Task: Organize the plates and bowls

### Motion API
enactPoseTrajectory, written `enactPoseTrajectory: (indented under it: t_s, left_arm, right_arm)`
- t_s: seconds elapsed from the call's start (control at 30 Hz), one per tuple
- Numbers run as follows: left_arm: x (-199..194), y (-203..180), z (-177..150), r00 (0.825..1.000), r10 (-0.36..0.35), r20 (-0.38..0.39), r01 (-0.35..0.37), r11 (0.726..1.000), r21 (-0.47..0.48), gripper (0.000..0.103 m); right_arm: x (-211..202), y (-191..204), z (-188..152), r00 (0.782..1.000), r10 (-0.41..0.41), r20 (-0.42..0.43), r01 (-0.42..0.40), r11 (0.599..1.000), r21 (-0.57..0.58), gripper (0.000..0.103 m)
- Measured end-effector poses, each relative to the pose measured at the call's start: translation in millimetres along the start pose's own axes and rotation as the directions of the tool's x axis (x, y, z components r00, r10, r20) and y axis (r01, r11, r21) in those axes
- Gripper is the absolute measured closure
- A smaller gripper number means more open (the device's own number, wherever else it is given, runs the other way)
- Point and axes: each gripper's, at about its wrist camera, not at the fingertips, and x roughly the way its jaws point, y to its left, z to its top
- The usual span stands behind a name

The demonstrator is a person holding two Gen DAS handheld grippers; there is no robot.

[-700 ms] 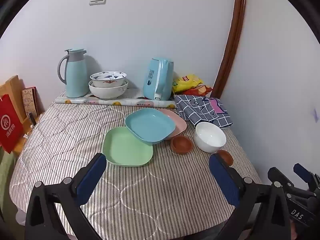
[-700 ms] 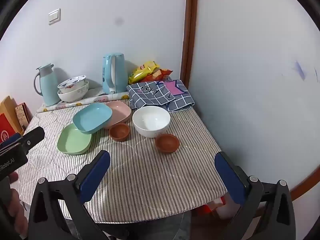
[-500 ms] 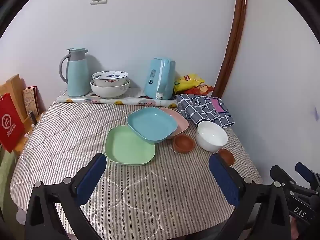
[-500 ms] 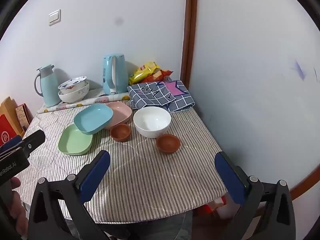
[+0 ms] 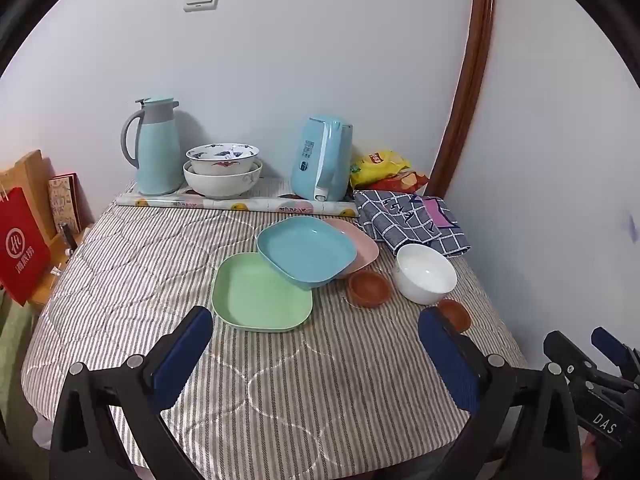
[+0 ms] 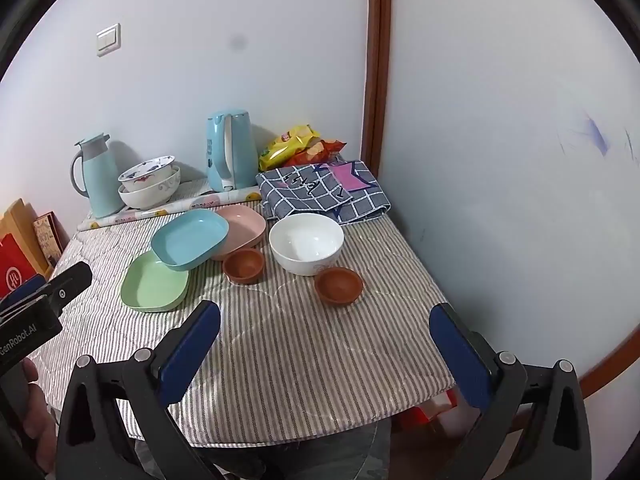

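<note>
Meanwhile both hand-held grippers, left [image 5: 312, 344] and right [image 6: 326, 344], edge closer with jaws spread and empty, leaving the green plate [image 5: 260, 294] and white bowl [image 6: 306, 242] untouched.

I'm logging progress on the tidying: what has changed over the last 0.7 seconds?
Only the view shifts slightly: the left gripper has drifted a little, nothing grasped or released. Both it and the right gripper stay open above the near table edge. The blue plate still leans on the green plate and pink plate; bowls unmoved.
</note>
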Motion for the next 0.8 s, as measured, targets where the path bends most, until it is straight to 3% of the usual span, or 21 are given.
enactPoseTrajectory:
  t_s: [0.8]
  left_arm:
    - [-4.4,4.4,-2.6,1.0,0.011,0.017,-0.011,1.0,-0.006,0.0]
  right_arm:
    - [-1.8,9.6,-2.2,1.0,0.016,0.004,-0.016,1.0,-0.009,0.0]
